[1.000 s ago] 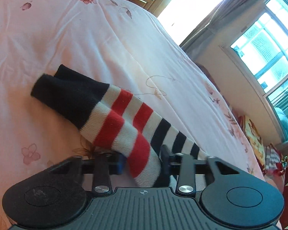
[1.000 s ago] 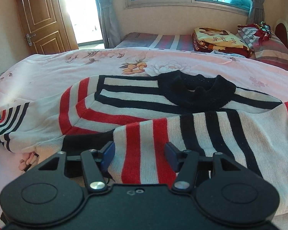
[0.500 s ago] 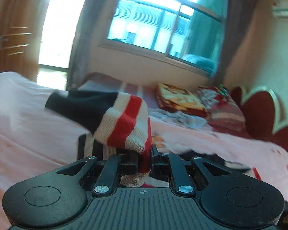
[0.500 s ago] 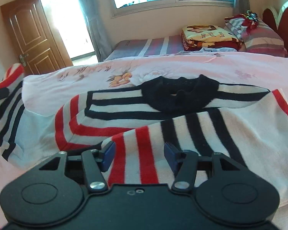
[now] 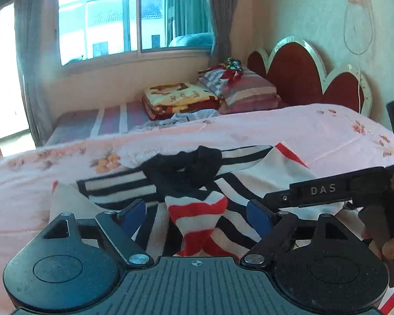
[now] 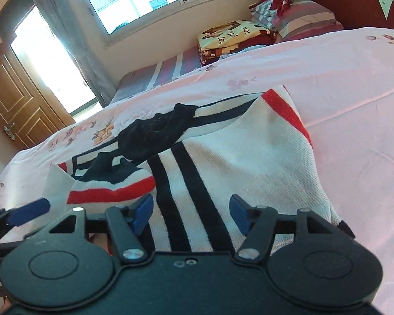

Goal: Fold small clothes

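- The wooden door [image 6: 15,105] stands far left of the striped sweater [image 6: 223,162], beyond the bed's left edge, with bright daylight beside it.
- The pink floral bedsheet [image 6: 354,105] covers the bed; the sweater lies flat on it, its body knit in white, black and red bands.
- The left gripper [image 5: 195,216] sits low at the sweater's near edge with its blue-padded jaws spread wide and nothing between them; its left pad [image 5: 132,216] is over the sheet and sweater edge.
- The folded sleeve [image 5: 197,218], red and white with a black cuff, lies loose across the sweater's front, just ahead of the left gripper and between its pads without being pinched.
- The black collar [image 5: 182,169] is at the sweater's far middle, behind the sleeve.
- The right gripper [image 6: 191,212] hovers over the sweater's right half, jaws equally wide apart, holding nothing; black stripes run between its pads.
- In the left wrist view the right gripper's body [image 5: 323,190], marked DAS, crosses the sweater's right side, with the person's hand [image 5: 392,246] on its handle.
- The window [image 5: 134,18] is on the wall behind the sweater.
- A folded blanket [image 6: 233,36] and a striped pillow [image 6: 302,18] rest beyond the sweater's far right, by the red headboard [image 5: 302,76].
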Tool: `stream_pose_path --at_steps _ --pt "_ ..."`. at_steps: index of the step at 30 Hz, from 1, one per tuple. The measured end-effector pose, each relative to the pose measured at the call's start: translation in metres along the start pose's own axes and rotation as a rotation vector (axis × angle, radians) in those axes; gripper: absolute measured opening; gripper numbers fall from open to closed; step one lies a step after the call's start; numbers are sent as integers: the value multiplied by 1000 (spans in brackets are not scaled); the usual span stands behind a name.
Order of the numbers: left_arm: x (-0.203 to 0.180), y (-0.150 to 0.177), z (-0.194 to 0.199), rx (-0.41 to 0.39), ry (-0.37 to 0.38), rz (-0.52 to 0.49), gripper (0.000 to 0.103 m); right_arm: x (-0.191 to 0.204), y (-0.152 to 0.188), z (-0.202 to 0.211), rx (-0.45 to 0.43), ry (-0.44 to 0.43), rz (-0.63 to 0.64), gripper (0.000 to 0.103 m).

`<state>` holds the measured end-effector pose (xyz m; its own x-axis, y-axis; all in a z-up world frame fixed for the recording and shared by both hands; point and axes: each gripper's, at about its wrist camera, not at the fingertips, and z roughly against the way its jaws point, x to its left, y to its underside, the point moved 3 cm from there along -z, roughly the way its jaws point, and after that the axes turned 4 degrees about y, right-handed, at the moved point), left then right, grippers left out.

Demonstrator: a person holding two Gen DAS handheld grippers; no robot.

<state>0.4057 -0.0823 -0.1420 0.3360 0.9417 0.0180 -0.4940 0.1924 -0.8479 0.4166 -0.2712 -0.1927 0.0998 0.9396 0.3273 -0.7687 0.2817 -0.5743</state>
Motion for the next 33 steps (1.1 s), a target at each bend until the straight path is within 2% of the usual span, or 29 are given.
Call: stream_pose_path --at_steps 1,4,7,10,12,15,16,18,19,23,25,27,29,30,32,33 --pt "2 -1 2 12 -1 -1 83 2 -1 0 -1 -5 5 64" --pt "36 3 4 23 -43 140 83 17 -3 1 -5 -32 33 65" --pt "80 20 -1 87 -149 252 83 43 -7 -3 -1 -69 75 73" --pt "123 41 -8 142 -277 370 83 78 -11 -15 1 -80 137 73" --pt "141 53 -15 174 -354 383 83 100 -14 -27 9 -77 164 73" --pt "151 70 -28 210 -364 399 83 128 -16 -53 53 -39 210 73" --pt "151 74 -32 222 -359 403 83 135 -15 -62 75 -7 232 69" --pt "148 79 -36 232 -343 398 83 140 -10 -72 92 44 267 37" --pt "147 81 -37 231 -334 397 83 137 -9 -71 89 56 264 16" --pt "140 79 -38 223 -284 407 83 99 -17 -32 4 36 199 12" --pt "137 78 -38 209 -250 426 83 72 -21 -7 -49 51 163 6" --pt "133 78 -40 212 -239 436 83 43 -17 4 -43 82 135 6" --pt "127 78 -42 217 -232 422 84 18 -6 -3 2 132 114 6" --pt "125 79 -43 218 -238 411 84 6 0 -6 31 132 75 7" --pt "126 79 -44 224 -235 406 85 -10 8 -11 85 85 -3 16" --pt "128 79 -44 229 -228 423 86 -15 10 -11 83 66 -33 17"
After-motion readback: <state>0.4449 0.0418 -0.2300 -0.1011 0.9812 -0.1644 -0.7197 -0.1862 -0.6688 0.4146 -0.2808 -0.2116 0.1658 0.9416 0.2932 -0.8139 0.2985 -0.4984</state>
